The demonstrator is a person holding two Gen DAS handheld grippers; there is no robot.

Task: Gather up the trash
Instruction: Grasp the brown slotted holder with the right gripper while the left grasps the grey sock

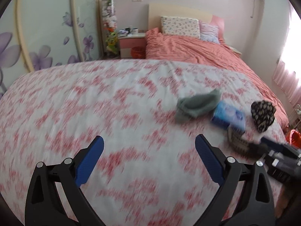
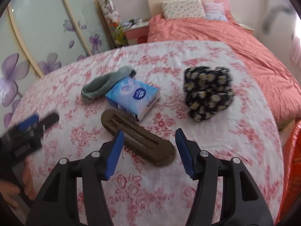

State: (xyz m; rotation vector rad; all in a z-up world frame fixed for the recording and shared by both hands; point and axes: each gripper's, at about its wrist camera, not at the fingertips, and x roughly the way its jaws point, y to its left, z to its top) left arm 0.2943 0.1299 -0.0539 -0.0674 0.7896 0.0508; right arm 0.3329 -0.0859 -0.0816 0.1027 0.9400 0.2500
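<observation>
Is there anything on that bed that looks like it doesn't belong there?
Yes. A brown shoe insole lies on the floral sheet, right in front of the open right gripper. Beside it lie a tissue pack, a grey sock and a crumpled black floral cloth, scattered loosely rather than put away.

A bed (image 2: 188, 169) under a white sheet with red floral print carries four things. A brown oblong comb-like piece (image 2: 138, 138) lies nearest; a blue tissue pack (image 2: 133, 96) touches it at 11 o'clock, a grey sock (image 2: 107, 84) beyond it, and a black daisy-print cloth (image 2: 207, 92) at 2 o'clock.
</observation>
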